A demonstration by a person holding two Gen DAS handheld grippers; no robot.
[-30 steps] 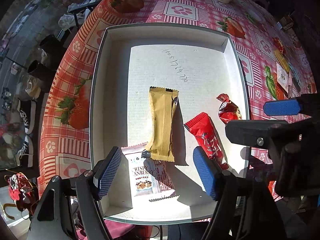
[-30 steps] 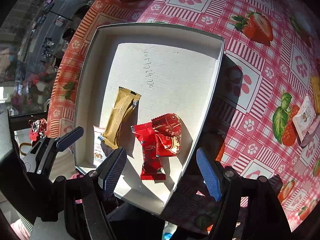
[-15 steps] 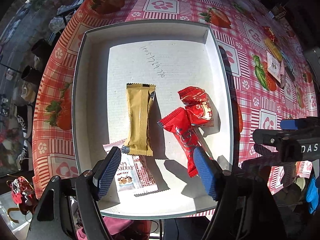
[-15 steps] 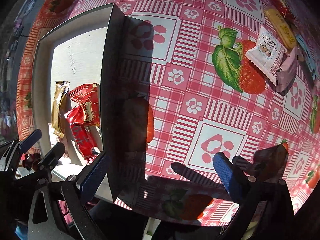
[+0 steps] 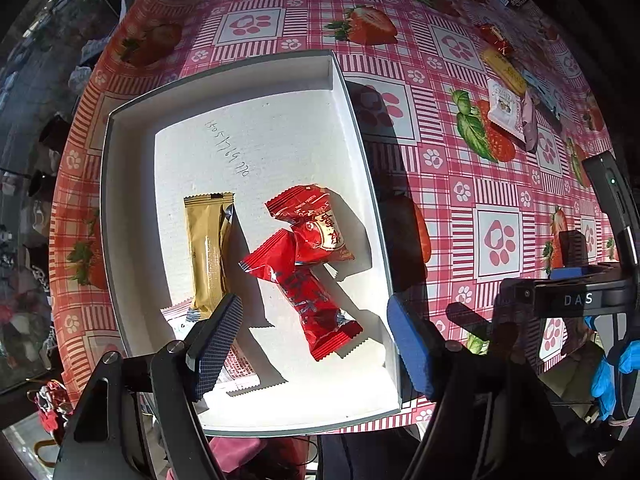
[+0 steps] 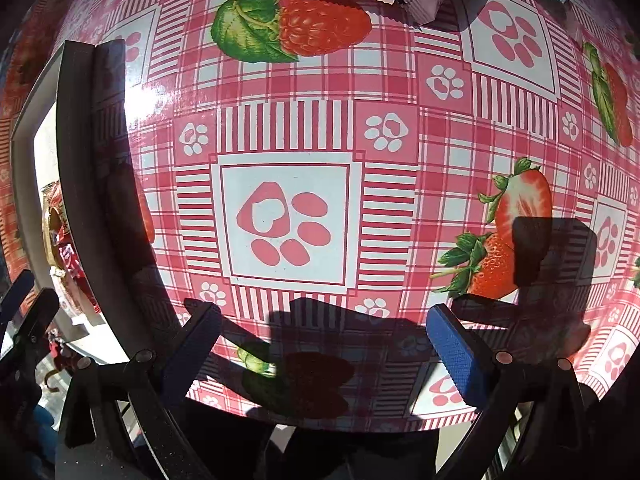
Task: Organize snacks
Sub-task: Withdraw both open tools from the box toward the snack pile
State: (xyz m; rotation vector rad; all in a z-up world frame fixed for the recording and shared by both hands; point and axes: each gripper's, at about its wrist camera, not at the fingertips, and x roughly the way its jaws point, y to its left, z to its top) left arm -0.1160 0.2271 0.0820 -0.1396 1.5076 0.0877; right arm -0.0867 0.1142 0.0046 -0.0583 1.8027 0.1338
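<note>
White tray (image 5: 362,168): sat on the tabletop (image 5: 460,168), which wore a strawberry-and-paw-print cloth.

Gold bar packet (image 5: 208,252): lay in the tray, long axis running near to far in the left wrist view, its lower end over a white packet (image 5: 180,318).

Long red packet (image 5: 304,292): in the tray, long axis diagonal, from upper left to lower right.

Crumpled red packet (image 5: 316,224): overlapped the upper end of the long red packet.

White snack packet (image 5: 505,108): on the cloth well right of the tray, beside a yellow bar (image 5: 502,70) and a mauve packet (image 5: 530,124).

Left hand-held gripper (image 5: 316,340): above the tray's near end, jaws apart, nothing between them.

Right hand-held gripper (image 6: 324,348): over bare cloth right of the tray, jaws spread wide, empty.
</note>
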